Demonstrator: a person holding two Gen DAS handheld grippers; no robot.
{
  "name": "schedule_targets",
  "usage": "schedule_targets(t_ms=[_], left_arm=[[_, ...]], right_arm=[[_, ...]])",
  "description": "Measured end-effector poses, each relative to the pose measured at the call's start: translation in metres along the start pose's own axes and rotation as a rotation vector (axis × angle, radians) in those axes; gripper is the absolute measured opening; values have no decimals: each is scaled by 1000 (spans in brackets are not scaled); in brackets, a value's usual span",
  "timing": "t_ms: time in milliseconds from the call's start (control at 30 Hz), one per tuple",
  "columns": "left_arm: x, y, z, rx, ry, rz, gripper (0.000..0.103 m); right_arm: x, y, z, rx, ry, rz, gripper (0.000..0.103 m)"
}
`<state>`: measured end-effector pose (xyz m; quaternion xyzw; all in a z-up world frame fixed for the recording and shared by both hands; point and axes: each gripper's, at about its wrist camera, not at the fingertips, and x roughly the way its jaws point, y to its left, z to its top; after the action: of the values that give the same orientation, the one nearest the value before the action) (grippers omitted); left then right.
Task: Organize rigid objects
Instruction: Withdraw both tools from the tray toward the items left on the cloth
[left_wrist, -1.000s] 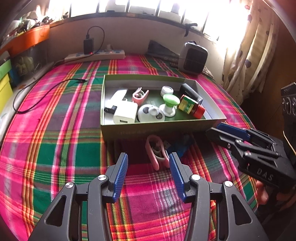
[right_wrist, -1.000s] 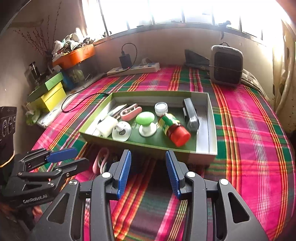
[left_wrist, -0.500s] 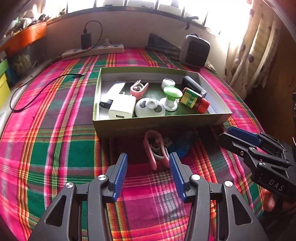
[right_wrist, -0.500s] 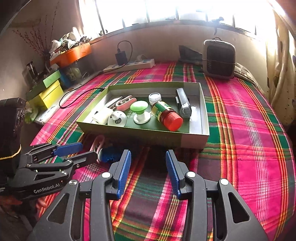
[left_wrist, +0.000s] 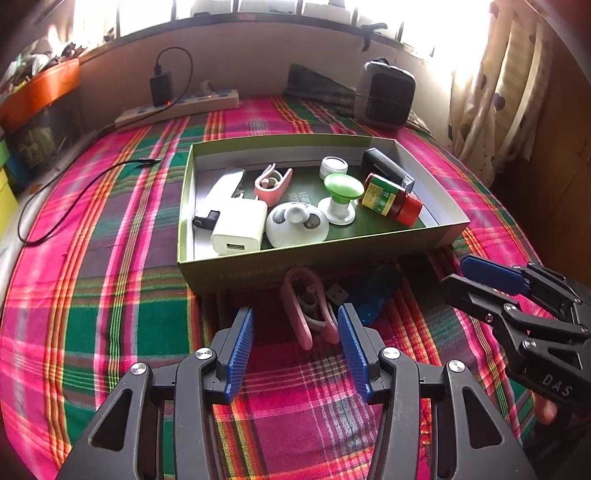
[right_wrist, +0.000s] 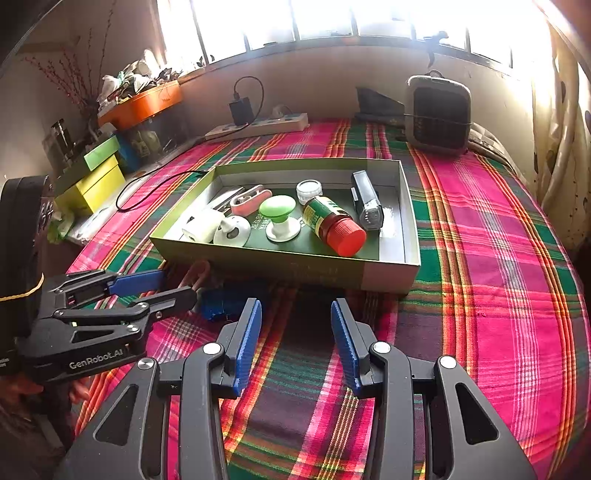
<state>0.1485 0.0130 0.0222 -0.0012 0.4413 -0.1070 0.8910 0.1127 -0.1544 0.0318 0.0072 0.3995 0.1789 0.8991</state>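
Observation:
A green box (left_wrist: 229, 271) (right_wrist: 412, 236) on the plaid cloth holds several items: a white charger (left_wrist: 240, 232), a pink clip (left_wrist: 273, 184), a white round piece (left_wrist: 295, 229), a green knob (left_wrist: 341, 188) and a red-capped bottle (left_wrist: 391, 199) (right_wrist: 332, 225). In front of the box lie a pink clip (left_wrist: 306, 314) (right_wrist: 197, 271) and a blue USB item (left_wrist: 373, 291) (right_wrist: 221, 304). My left gripper (left_wrist: 295, 332) (right_wrist: 162, 286) is open, just short of the pink clip. My right gripper (right_wrist: 295, 325) (left_wrist: 458, 275) is open and empty, right of them.
A power strip (left_wrist: 177, 109) with a black adapter and a small heater (left_wrist: 386, 94) stand at the far edge. A black cable (left_wrist: 85, 188) lies on the cloth at left. Yellow and green boxes (right_wrist: 92, 181) and an orange tray (right_wrist: 142, 103) stand at far left.
Both grippers have moved closer to the box and the items in front of it. The pink clip now lies nearer my left fingers. Both stay open.

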Motion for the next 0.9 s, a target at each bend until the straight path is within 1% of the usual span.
schedule_targets(t_ms=[100,167,233,267,333,433,533,733,900], left_arm=[[1,1,1,-5,-2,5,46],[2,6,0,-33,2,0,46],[5,10,-1,-35,9,49,46],[6,13,-2,-41,12,55,46],[4,19,-4,-57,1,37,45],[1,25,-7,-66,-6,43,43],[-1,31,-9,-75,-9,35,40],[-6,41,-14,-82,-11,34,39],[-10,55,-18,-109,-17,40,39]], right_arm=[[0,1,0,-2,2,0,41],[0,1,0,-4,3,0,41],[1,2,0,-8,8,1,41],[2,2,-1,-8,10,1,41],[4,3,-1,-11,18,-3,41],[8,7,-1,-19,29,-2,41],[11,11,0,-28,36,2,41],[18,21,1,-41,54,17,41],[25,28,4,-33,67,23,41]])
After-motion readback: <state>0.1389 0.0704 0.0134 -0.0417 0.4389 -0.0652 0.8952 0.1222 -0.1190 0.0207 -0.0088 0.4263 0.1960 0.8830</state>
